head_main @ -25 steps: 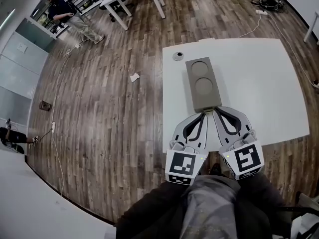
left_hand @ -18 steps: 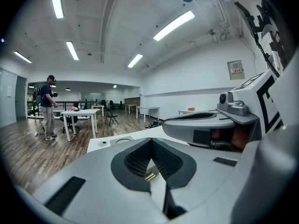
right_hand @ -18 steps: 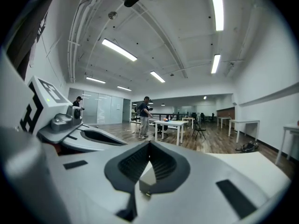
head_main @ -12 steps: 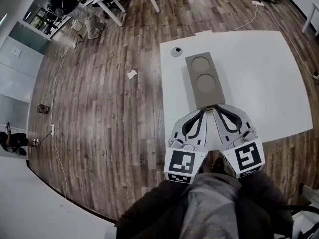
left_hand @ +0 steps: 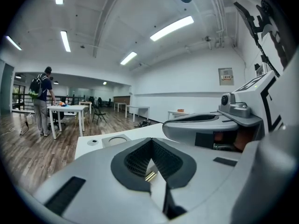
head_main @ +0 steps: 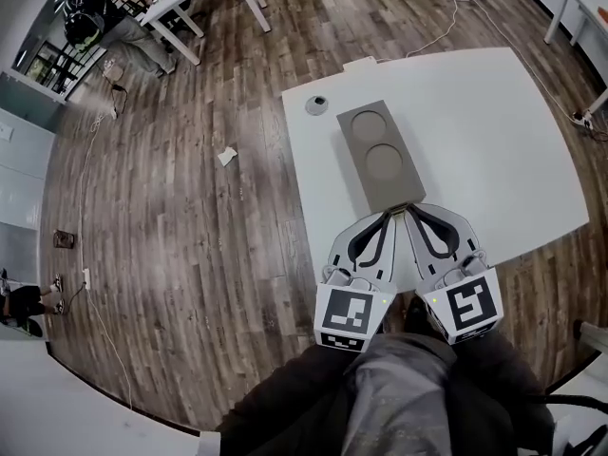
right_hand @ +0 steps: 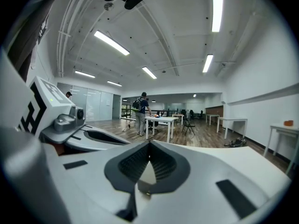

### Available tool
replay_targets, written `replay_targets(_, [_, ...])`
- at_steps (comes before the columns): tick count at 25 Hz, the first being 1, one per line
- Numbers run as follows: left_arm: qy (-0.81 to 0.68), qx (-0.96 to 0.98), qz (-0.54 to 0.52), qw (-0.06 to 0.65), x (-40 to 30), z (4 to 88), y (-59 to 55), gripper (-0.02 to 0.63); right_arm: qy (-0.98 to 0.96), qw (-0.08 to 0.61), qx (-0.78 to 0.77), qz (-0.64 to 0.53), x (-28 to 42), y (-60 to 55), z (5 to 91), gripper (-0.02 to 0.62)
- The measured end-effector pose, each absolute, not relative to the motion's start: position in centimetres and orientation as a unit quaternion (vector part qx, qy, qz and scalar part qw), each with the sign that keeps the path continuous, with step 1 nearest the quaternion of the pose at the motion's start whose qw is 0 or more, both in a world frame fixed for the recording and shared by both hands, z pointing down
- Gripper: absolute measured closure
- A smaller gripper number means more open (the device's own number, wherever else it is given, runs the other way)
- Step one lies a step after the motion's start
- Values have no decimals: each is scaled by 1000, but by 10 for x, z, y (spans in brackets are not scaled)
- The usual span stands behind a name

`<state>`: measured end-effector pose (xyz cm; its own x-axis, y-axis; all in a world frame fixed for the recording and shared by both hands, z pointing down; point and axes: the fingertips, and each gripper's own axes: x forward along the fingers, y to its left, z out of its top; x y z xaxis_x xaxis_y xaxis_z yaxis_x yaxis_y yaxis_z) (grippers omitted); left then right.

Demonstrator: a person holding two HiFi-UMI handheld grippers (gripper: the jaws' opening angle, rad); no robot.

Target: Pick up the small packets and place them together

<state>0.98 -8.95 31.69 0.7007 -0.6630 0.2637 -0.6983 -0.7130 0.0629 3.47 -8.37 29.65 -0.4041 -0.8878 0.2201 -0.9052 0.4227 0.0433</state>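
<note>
Head view, looking steeply down. Held side by side over the near edge of the white table (head_main: 494, 141): left gripper (head_main: 388, 215) and right gripper (head_main: 411, 213), tips close beside each other. Both clenched, jaws pressed together at the tips in each gripper view, nothing pinched between them.

Just ahead of the two tips, almost touching them: near end of a grey tray (head_main: 397, 192), lying lengthwise away from the grippers, with two round recesses (head_main: 383, 161), both empty. Farther ahead and to the left of the left gripper, beyond the tray's far end: a small round grey thing (head_main: 314, 104), too small to identify. Ahead and to the right of the right gripper: tabletop only.

Of the small packets: no sign, neither in the jaws, nor on the tray, nor anywhere on the table within view. Whereabouts not to be told from these views.

Well off to the left of the left gripper, clear of the table: a scrap of paper (head_main: 226, 156) on the wooden floor (head_main: 190, 245), and far beyond it a person (head_main: 100, 22) standing in the background.

Judged progress: nothing picked up, nothing gathered; task apparently not under way. Left to do: find the packets, open a gripper, lift each in turn, set them down together.
</note>
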Motion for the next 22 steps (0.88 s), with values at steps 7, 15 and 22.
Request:
replay_targets(7, [-331, 931, 126, 92, -4, 334, -90, 603, -815, 112, 565, 68, 19, -81, 316, 598])
replay_targets(15, [-324, 934, 126, 85, -5, 336, -82, 603, -811, 105, 572, 56, 16, -71, 315, 598])
replay_targets(22, [-342, 928, 133, 70, -4, 365, -48, 603, -817, 103, 563, 72, 19, -30, 364, 598])
